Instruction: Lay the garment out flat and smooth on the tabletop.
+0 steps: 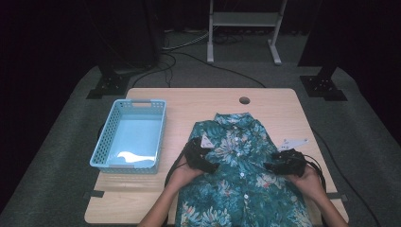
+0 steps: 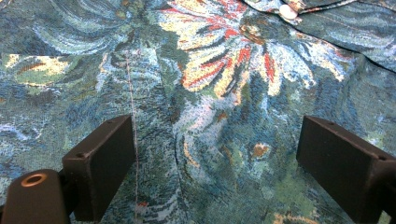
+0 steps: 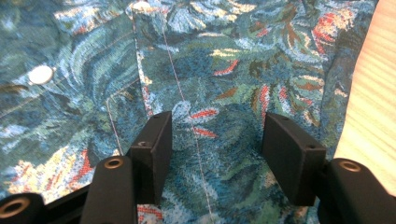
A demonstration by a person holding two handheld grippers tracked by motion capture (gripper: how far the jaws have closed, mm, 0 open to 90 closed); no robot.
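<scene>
Teal floral shirt lies flat on counter, just right of blue basket. Left claw spread wide over its cloth, gripping nothing. Right claw partly open above fabric near shirt's edge, nothing held.

Table w/ shirt, basket

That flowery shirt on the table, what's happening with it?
A person is working on a teal, flower-printed button-up shirt spread flat on a light wooden table, using a black hand-held tool in each hand. The left tool sits on the shirt's left half and the right tool on its right half, both pointing inward toward the button line. Each tool's jaws stand apart over the cloth, with nothing pinched yet. A light blue plastic basket stands to the left, with no clothing in it.
</scene>
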